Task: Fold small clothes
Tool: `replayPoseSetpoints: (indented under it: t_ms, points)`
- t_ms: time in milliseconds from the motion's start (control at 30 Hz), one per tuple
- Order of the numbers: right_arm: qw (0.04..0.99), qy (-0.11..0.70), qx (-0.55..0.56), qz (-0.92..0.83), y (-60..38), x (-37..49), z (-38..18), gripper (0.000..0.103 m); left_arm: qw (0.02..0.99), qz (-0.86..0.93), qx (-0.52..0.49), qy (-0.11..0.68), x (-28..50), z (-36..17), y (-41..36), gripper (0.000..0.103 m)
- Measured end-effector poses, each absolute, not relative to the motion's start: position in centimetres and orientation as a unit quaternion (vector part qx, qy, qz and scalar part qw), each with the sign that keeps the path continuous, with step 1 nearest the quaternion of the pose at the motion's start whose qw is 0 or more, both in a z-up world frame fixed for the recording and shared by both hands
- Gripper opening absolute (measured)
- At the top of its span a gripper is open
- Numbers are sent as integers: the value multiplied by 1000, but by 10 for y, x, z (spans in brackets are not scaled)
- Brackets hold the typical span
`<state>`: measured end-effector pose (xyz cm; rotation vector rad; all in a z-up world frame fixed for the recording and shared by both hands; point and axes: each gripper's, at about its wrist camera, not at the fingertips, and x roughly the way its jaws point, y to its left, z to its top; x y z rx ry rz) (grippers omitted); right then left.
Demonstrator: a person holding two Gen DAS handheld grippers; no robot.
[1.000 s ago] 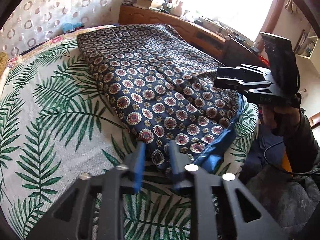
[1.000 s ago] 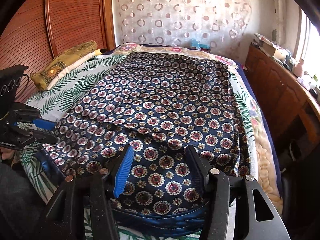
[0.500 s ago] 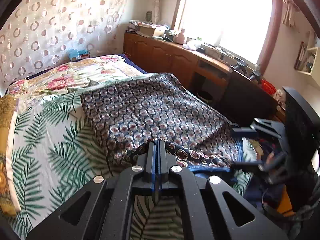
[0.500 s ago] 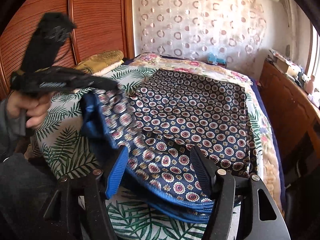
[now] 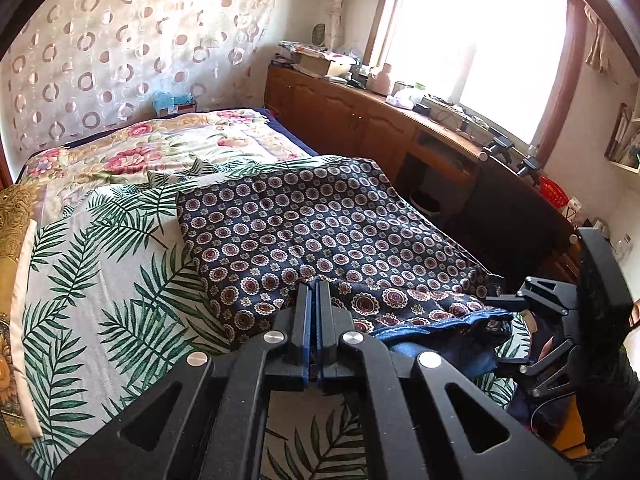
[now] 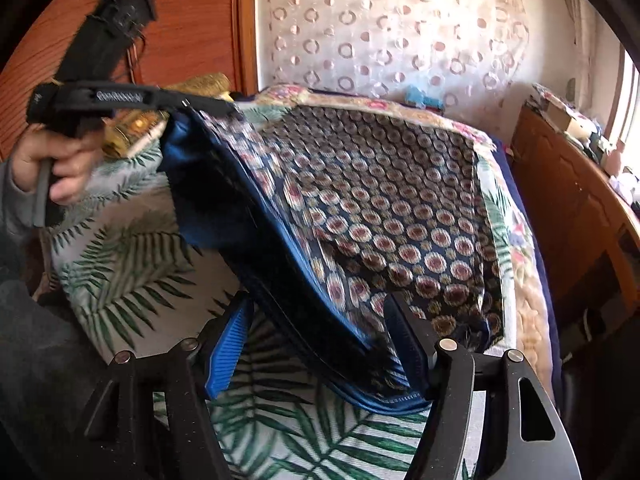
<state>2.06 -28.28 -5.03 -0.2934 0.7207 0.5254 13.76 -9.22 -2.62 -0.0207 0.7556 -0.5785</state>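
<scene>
My left gripper [image 5: 314, 286] is clamping one corner of the patterned garment [image 5: 320, 232] and holding it above the palm-leaf bedsheet [image 5: 100, 280]. My right gripper [image 6: 320, 320] is standing apart, with the lifted blue hem hanging between its fingers [image 6: 228, 344]; I cannot tell if they are touching it.

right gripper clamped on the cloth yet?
No: in the right wrist view the right gripper has its jaws wide apart, with the raised hem of the patterned cloth passing between them unpinched.
</scene>
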Motion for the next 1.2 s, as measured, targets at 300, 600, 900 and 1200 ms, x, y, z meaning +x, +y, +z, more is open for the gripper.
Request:
replayPoseSetpoints:
  t_ms: [300,600,900,1200]
  points:
    - [887,362,-141,249,-291,42,-57,6,893,-269,-12,361,141,-25,-87,2]
    - [920,291,-110,240,-287,101,3,5,906,-233,-20,352,159,-13,-72,2]
    - [913,294,-170,226,-248,175,10,5,905,-226,-31,360,201,-20,-59,17]
    - [897,321,-183,241,-227,229,-2,5,907,-215,-14,363,225,-28,-49,75]
